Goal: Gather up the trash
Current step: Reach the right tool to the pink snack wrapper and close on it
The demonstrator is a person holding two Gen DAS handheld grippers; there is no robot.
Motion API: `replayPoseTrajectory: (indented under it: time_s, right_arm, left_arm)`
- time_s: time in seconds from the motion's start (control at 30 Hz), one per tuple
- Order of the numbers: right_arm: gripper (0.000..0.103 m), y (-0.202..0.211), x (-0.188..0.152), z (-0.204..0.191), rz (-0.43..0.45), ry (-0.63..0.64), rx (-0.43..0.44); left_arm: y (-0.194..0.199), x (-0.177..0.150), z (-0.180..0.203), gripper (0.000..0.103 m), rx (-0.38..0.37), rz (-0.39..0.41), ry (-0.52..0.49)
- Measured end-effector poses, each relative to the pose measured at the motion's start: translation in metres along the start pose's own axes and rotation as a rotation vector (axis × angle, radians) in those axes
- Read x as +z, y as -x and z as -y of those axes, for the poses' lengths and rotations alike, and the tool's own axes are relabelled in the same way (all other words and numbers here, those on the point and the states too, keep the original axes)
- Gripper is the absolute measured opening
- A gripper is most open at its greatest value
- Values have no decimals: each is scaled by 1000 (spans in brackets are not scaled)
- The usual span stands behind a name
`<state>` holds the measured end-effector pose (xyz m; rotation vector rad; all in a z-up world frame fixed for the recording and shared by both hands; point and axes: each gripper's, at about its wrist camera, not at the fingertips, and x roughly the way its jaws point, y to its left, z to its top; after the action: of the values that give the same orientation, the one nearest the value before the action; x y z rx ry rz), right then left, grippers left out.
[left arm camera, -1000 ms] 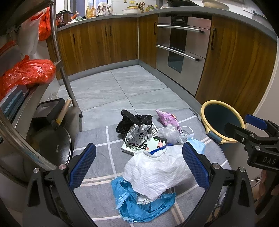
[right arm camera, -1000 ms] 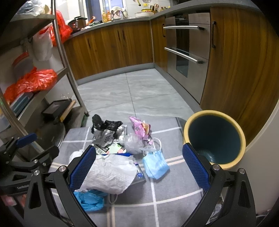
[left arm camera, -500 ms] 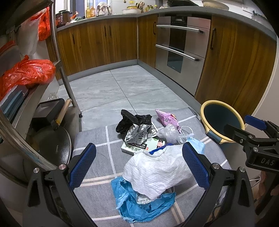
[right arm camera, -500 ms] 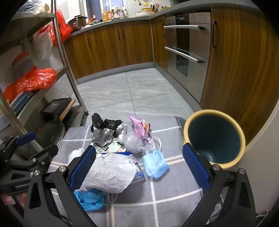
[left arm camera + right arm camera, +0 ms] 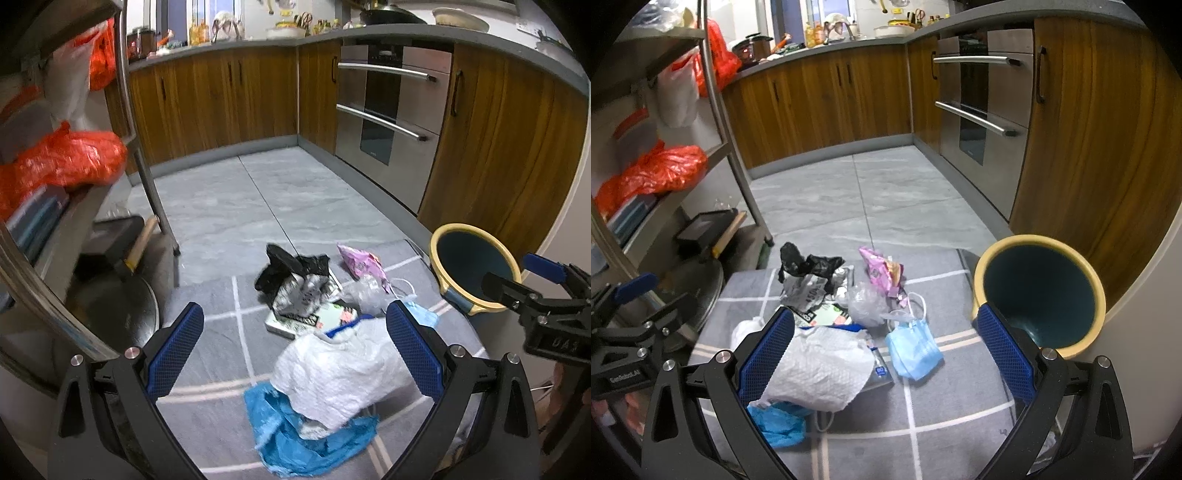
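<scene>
The right gripper (image 5: 886,343) hangs wide open above a grey checked mat (image 5: 945,413); crumpled white paper (image 5: 820,369), a pale blue face mask (image 5: 914,349) and a pink wrapper (image 5: 881,271) lie near the yellow-rimmed teal bin (image 5: 1039,291)

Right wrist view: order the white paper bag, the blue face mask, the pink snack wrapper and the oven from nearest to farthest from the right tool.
1. White paper bag, lower left, by the left finger.
2. Blue face mask, centre.
3. Pink snack wrapper, behind the mask.
4. Oven, far right wall.

"450" on crumpled wrapper (image 5: 809,291); "60" on packet (image 5: 880,370)
</scene>
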<state>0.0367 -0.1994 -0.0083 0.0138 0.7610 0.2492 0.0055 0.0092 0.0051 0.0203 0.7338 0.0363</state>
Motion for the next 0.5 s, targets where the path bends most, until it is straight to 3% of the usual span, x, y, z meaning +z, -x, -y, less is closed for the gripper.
replayPoseTrajectory:
  time_s: [0.1,0.2,0.5]
  right_arm:
    - [98,0,6,6,14,-20,26]
    - [98,-1,16,9,51,-7,-8]
    - [98,-28,46,24,67,-27,7]
  left_arm:
    - [-2,5,1,98,32,19,-34]
    - [-7,14,-10,97,-39,69,7]
    - [-40,49,-21,97,-32,119,32]
